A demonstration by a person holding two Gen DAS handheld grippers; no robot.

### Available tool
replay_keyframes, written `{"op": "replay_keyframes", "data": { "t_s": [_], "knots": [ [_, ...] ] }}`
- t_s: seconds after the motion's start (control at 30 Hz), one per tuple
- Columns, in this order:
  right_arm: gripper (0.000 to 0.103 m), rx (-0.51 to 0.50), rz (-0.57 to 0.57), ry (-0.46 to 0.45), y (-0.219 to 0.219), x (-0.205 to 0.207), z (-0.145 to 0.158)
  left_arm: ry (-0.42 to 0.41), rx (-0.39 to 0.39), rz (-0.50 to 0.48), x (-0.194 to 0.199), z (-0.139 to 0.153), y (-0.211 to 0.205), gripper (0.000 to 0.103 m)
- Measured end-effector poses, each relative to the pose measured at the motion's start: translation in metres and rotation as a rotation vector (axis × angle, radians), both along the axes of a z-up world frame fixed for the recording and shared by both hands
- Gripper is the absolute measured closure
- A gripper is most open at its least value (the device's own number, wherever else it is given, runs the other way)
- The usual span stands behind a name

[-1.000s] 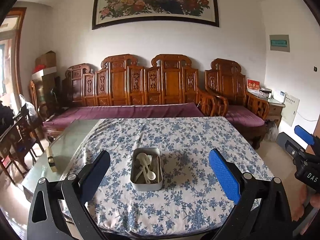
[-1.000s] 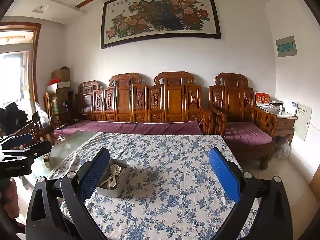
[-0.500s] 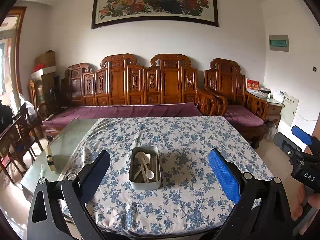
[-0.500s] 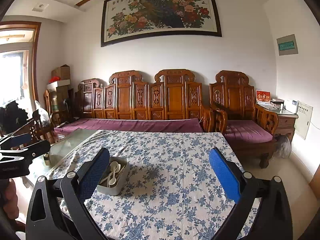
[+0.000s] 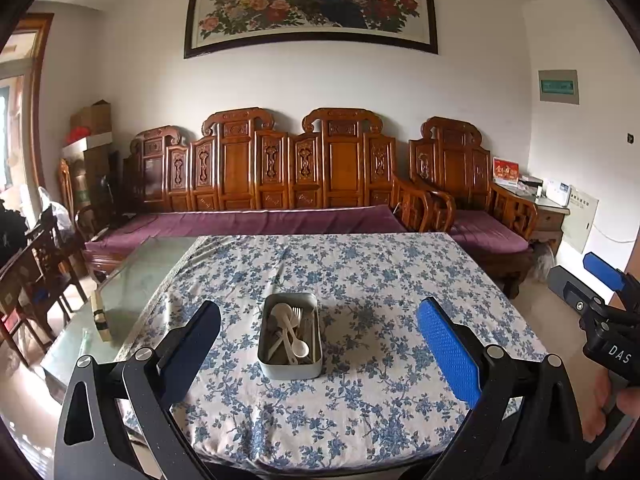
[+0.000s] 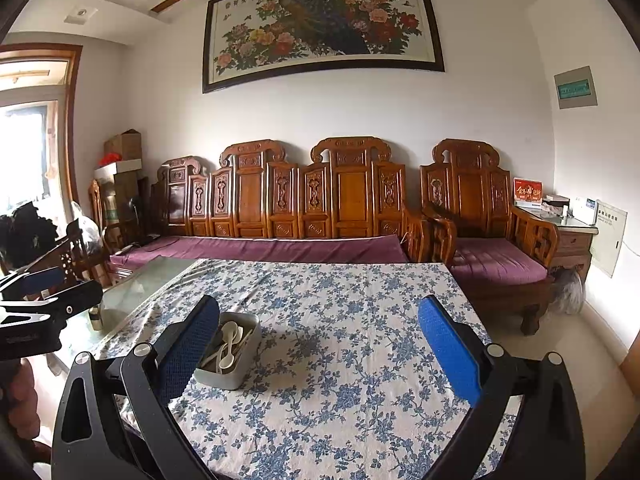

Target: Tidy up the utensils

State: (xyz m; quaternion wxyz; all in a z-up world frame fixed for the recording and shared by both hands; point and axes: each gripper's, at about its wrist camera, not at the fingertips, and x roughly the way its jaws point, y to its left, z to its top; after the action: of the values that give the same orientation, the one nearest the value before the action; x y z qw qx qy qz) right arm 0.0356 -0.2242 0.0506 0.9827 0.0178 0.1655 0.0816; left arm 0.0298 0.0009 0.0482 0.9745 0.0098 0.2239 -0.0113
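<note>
A grey metal tin stands on the flowered tablecloth near the table's front. It holds several white plastic spoons and a fork. My left gripper is open and empty, held back from the table with the tin between its fingers in view. My right gripper is open and empty, to the right of the tin. The right gripper also shows at the right edge of the left wrist view, and the left gripper at the left edge of the right wrist view.
The cloth leaves bare glass tabletop at the left, where a small cream object lies. A carved wooden sofa with purple cushions stands behind the table, an armchair at the right, dark chairs at the left.
Both grippers have drawn back a little from the table and risen slightly. The tin and utensils have not moved. Both grippers stay open.
</note>
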Motion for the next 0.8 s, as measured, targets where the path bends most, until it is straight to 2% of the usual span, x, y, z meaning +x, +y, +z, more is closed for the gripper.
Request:
{"op": "replay_keyframes", "data": {
  "t_s": [0.8],
  "knots": [
    [0.003, -0.001, -0.001, 0.000, 0.0001, 0.0006, -0.0005, -0.007, 0.001, 0.002, -0.0024, -0.0009, -0.0015, 0.008]
  ]
}}
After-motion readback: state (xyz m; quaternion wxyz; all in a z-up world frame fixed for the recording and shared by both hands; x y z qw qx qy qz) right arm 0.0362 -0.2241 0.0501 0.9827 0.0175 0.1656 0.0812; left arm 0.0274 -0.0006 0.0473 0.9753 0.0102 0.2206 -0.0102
